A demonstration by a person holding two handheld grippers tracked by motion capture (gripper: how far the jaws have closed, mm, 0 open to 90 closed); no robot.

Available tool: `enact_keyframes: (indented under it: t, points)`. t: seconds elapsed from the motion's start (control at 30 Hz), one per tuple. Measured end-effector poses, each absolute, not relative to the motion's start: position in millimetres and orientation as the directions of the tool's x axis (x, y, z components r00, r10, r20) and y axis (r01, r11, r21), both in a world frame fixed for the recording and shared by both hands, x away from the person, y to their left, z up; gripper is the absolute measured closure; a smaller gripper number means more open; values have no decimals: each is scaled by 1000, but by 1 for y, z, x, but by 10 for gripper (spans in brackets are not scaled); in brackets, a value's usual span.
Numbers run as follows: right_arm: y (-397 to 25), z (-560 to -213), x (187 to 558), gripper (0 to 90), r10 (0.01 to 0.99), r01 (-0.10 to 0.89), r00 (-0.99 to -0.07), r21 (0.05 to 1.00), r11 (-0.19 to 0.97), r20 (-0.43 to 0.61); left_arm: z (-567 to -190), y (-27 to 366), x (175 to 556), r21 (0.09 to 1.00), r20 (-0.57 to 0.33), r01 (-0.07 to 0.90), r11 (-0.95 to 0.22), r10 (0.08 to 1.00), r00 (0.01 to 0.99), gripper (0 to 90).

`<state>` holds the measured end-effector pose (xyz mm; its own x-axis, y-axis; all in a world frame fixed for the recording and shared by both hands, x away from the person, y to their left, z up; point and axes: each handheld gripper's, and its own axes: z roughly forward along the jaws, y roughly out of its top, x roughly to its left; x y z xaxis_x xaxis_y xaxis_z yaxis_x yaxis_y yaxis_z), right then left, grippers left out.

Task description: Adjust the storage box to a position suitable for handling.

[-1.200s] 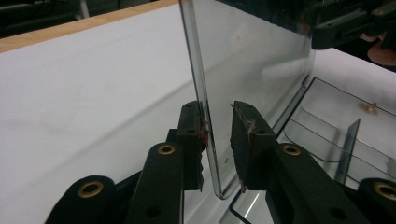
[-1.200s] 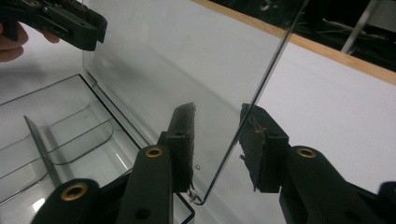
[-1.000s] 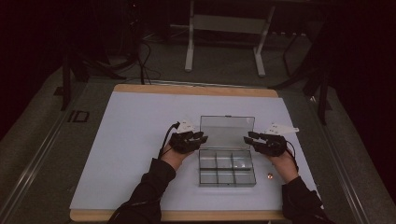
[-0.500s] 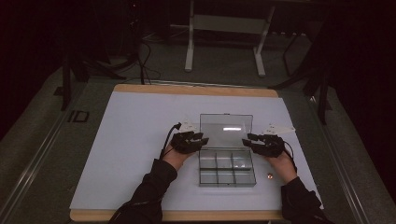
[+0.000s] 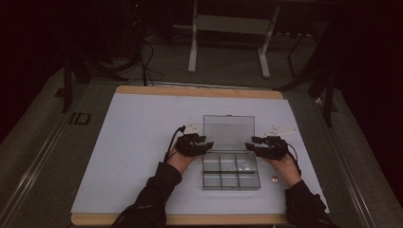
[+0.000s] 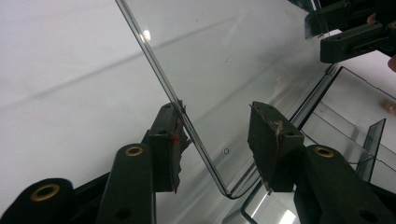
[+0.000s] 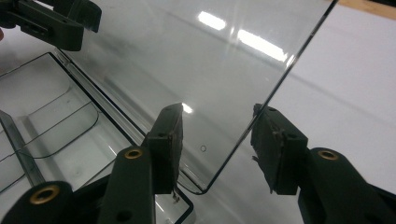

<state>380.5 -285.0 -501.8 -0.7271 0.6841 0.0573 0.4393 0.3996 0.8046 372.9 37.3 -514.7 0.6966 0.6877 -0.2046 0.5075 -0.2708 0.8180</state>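
While my left gripper (image 6: 215,154) and right gripper (image 7: 217,149) straddle the lid's (image 5: 228,132) side edges with jaws open, at mid-frame above the box (image 5: 231,176), I should squeeze evenly.

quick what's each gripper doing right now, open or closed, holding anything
Left gripper: open, jaws astride the lid's edge, not clamped.
Right gripper: open, jaws astride the lid's other edge, not clamped.
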Motion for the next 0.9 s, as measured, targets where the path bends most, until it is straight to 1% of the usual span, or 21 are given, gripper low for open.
enact_keyframes:
  t: [0.07,0.13,0.23,0.37,0.43,0.7,0.9]
  points:
    - [-285,-502,381,526,685,448,-726,800,399,64,-515,35,373,812,-193,509,-286,691,696,535]
    - [-284,-502,382,509,688,454,-723,795,402,65,-516,33,372,811,-184,508,-289,699,691,492]
    - [-284,-503,381,507,692,457,-719,793,402,64,-517,34,373,807,-202,520,-281,696,689,489]
    - [-285,-504,384,506,696,485,-711,786,384,99,-517,34,376,790,-230,547,-275,695,681,477]
    - [-286,-504,385,502,699,503,-706,778,377,118,-518,33,376,786,-233,553,-278,696,680,454]
    - [-286,-504,387,499,709,541,-689,758,365,150,-519,33,378,774,-252,574,-267,701,667,439]
    - [-287,-505,390,493,715,577,-671,743,340,194,-520,34,381,763,-276,593,-257,700,659,422]
